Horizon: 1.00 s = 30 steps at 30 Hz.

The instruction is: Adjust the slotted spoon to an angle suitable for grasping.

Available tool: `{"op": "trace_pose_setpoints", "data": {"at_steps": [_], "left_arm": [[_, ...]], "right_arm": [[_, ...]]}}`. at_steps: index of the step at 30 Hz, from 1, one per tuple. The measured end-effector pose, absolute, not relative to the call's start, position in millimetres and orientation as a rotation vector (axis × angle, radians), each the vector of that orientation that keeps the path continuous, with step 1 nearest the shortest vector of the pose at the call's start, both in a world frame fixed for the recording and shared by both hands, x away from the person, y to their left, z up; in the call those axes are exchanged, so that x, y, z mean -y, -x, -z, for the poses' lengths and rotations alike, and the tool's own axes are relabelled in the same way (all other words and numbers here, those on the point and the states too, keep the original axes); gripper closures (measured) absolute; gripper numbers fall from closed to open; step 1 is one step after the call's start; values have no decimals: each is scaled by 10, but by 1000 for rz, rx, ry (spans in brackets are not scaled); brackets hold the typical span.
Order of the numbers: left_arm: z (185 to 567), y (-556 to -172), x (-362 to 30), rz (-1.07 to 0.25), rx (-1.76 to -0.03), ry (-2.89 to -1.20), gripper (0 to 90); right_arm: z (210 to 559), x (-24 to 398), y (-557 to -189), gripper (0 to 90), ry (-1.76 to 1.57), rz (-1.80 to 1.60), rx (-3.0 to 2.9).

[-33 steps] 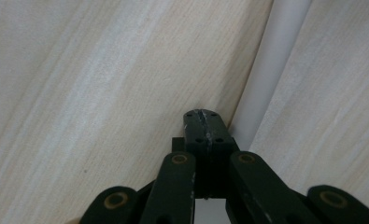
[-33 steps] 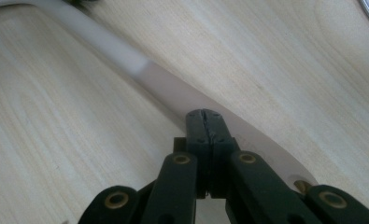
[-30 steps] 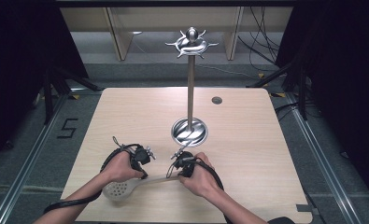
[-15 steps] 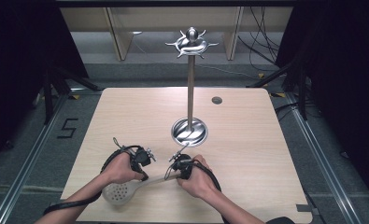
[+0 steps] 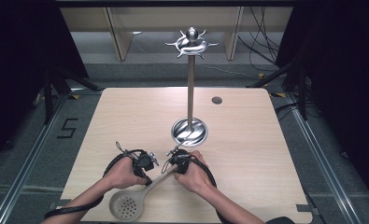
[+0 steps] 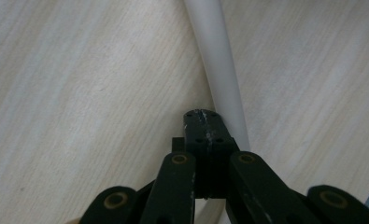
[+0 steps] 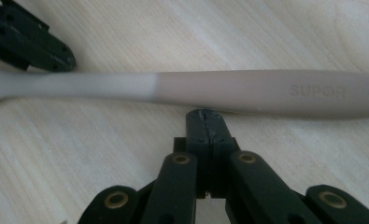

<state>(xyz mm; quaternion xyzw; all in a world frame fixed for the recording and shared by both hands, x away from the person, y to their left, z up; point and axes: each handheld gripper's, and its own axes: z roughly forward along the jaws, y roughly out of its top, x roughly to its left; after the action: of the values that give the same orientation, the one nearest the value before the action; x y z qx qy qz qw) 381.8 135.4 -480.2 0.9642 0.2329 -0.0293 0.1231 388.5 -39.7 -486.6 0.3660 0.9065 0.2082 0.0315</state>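
A pale slotted spoon (image 5: 134, 198) lies flat on the counter (image 5: 247, 140) near its front edge, handle angled toward a tall steel hanging stand (image 5: 190, 93). The left gripper (image 5: 145, 163) and right gripper (image 5: 178, 161) flank the handle, fingers pressed together, gripping nothing. Closed tips risk nudging the handle aside instead of catching it.

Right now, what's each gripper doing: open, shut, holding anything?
Left gripper: shut, nothing between its jaws, tips beside the spoon handle.
Right gripper: shut, holding nothing, tips just short of the spoon handle.
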Motion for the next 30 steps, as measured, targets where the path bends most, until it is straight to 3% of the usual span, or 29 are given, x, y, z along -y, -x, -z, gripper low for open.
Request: {"op": "trace_pose_setpoints", "data": {"at_steps": [18,23,30], "left_arm": [[4833,-3802,-1357,97,-782,-2715,884],[4785,-3847,-1429,49,-777,-2726,828],[4666,-3875,-1557,-80,-946,-2566,589]], "right_arm": [[4891,234,-3905,900,-1118,-728,-2808],[4822,284,-3891,865,-1101,-772,-2789],[4696,795,-3759,695,-1158,-792,-2768]]}}
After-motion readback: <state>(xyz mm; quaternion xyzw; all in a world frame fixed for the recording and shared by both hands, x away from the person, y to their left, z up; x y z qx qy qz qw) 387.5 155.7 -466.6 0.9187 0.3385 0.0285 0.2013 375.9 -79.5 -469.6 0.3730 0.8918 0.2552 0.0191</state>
